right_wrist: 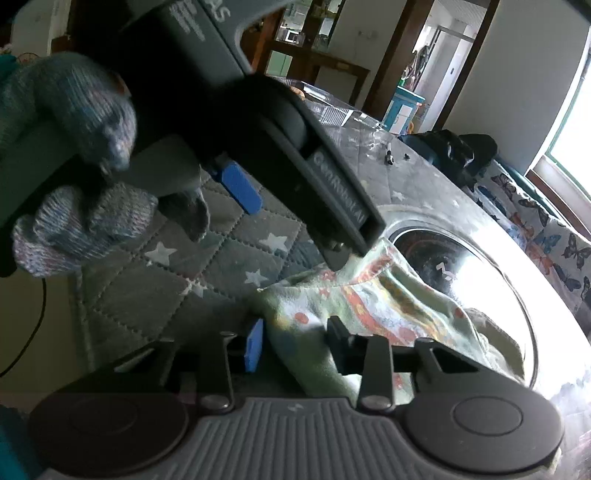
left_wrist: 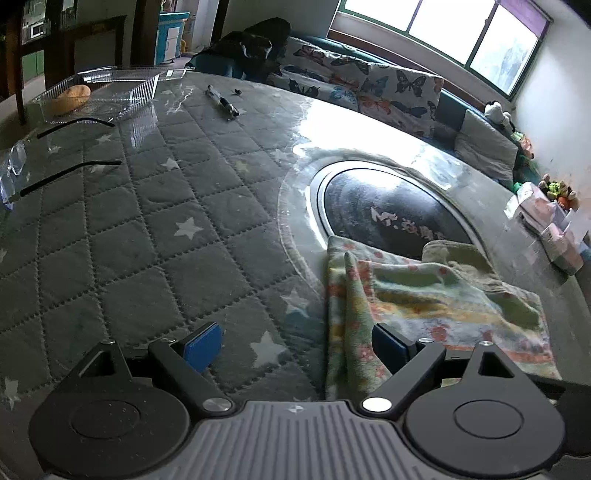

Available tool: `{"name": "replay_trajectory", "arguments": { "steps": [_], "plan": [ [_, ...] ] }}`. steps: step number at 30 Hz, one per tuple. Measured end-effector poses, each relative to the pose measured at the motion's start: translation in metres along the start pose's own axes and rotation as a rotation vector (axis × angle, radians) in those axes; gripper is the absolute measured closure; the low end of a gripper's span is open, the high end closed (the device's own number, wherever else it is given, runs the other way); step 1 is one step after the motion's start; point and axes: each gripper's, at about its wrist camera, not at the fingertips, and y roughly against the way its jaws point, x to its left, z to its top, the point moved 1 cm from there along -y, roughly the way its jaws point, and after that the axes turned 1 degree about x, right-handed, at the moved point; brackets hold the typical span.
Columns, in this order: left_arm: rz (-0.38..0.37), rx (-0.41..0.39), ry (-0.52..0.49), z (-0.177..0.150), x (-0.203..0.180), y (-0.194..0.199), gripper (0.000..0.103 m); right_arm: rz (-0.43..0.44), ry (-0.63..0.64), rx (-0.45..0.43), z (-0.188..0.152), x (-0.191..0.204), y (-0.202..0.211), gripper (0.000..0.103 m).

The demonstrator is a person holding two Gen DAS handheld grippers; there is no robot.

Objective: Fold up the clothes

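1. Left gripper [left_wrist: 297, 345] spread wide above the table; blue pad [left_wrist: 202, 345] over the quilted cover, other finger over the left edge of the cloth [left_wrist: 424, 295]; nothing clamped.
2. Right gripper [right_wrist: 295, 341] narrowed around a raised fold of the same cloth [right_wrist: 362, 306]; fabric sits between the blue pad [right_wrist: 255, 345] and the dark finger; cannot tell whether the pads press it.
3. Gloved hand [right_wrist: 74, 177] wrapped on the handle of the left gripper, seen from the right wrist view.
4. Cloth, pale green with orange and yellow print, rumpled and lying partly over the round black plate [left_wrist: 391, 210] set in the table.
5. Grey star-print cover [left_wrist: 147, 229] spread under a shiny clear sheet.
6. Farther out: glasses [left_wrist: 44, 162], clear plastic tray [left_wrist: 110, 92], pen [left_wrist: 223, 103], butterfly-print sofa [left_wrist: 369, 85] under the window [left_wrist: 443, 29].
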Motion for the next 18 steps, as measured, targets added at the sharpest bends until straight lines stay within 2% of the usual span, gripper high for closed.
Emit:
{"name": "replay_trajectory", "arguments": {
  "steps": [2, 5, 10, 18],
  "plan": [
    [-0.025, 0.004, 0.022, 0.001, 0.002, 0.001, 0.012, 0.008, -0.022, -0.009, 0.001, -0.003, 0.002, 0.080],
    [-0.076, 0.017, 0.074, 0.003, 0.004, 0.000, 0.012, 0.027, -0.088, -0.035, 0.002, -0.014, 0.008, 0.084],
    [-0.162, 0.046, 0.168, 0.005, 0.005, -0.004, 0.012, 0.069, -0.199, -0.067, 0.001, -0.038, 0.017, 0.088],
    [-0.205, 0.082, 0.192, 0.008, -0.010, -0.015, 0.015, 0.097, -0.304, -0.132, -0.006, -0.069, 0.039, 0.090]
  ]
}}
